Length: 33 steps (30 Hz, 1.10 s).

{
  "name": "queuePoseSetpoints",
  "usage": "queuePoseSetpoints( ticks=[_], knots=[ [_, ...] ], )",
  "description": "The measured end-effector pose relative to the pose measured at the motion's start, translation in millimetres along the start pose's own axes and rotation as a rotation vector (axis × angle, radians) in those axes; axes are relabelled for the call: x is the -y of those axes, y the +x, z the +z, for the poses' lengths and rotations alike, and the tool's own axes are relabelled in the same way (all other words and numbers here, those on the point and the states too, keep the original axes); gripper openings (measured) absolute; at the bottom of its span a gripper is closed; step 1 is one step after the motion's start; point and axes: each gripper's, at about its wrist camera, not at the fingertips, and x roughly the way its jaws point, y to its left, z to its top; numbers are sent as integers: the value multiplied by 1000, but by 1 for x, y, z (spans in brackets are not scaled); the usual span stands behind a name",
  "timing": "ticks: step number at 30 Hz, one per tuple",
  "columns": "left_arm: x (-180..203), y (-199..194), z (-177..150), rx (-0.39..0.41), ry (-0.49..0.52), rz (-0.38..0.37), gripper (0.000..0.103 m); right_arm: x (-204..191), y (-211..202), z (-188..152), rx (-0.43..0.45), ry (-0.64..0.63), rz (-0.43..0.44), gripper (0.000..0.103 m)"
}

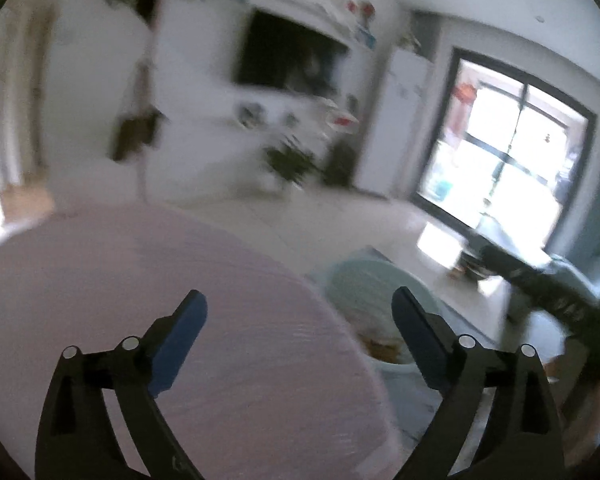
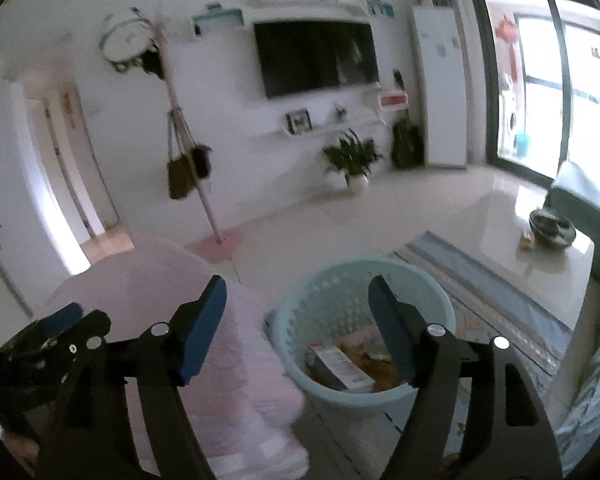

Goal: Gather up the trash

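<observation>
Left gripper (image 1: 298, 304) and right gripper (image 2: 296, 290) both spread, empty; pink-covered table (image 2: 236, 364) edge beside laundry basket (image 2: 440, 304) holding trash (image 2: 342, 366).

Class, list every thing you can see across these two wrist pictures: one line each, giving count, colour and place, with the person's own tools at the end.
round pale-blue perforated plastic basket: one, on the floor beside the table, below the right gripper
trash in the basket: several pieces, a white-and-grey carton and orange scraps, at its bottom
pink cloth-covered table: one, near left
wall-mounted black television: one, far wall
green potted plant in a white pot: one, on the floor under the television
pink coat stand with dark bags: one, left of the television
blue patterned rug: one, right of the basket
left gripper: one, black with blue pads, open, empty
right gripper: one, same colours, open, empty
</observation>
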Motion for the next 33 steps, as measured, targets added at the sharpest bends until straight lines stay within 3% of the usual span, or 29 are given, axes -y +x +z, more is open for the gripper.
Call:
queuePoseSetpoints(
  ticks=[5, 8, 10, 16, 23, 33],
  knots=[
    [-9, -52, -31, 230, 32, 240, 95, -31, -38, -19, 152, -33, -13, 71],
    [-13, -63, -43, 304, 8, 280, 95, -47, -55, -31, 223, -72, -38, 71],
    [-14, -62, -45, 301, -1, 296, 95, -53, -63, -35, 249, -88, -61, 71],
    [-13, -54, -41, 255, -22, 249, 95, -54, -74, -46, 291, -60, -107, 76],
    [-22, -64, -47, 271, -36, 282, 95, -46, -66, -49, 238, -18, -94, 76],
    [-26, -61, -43, 259, -45, 248, 95, -48, -53, -52, 205, -53, -125, 76]
  ],
)
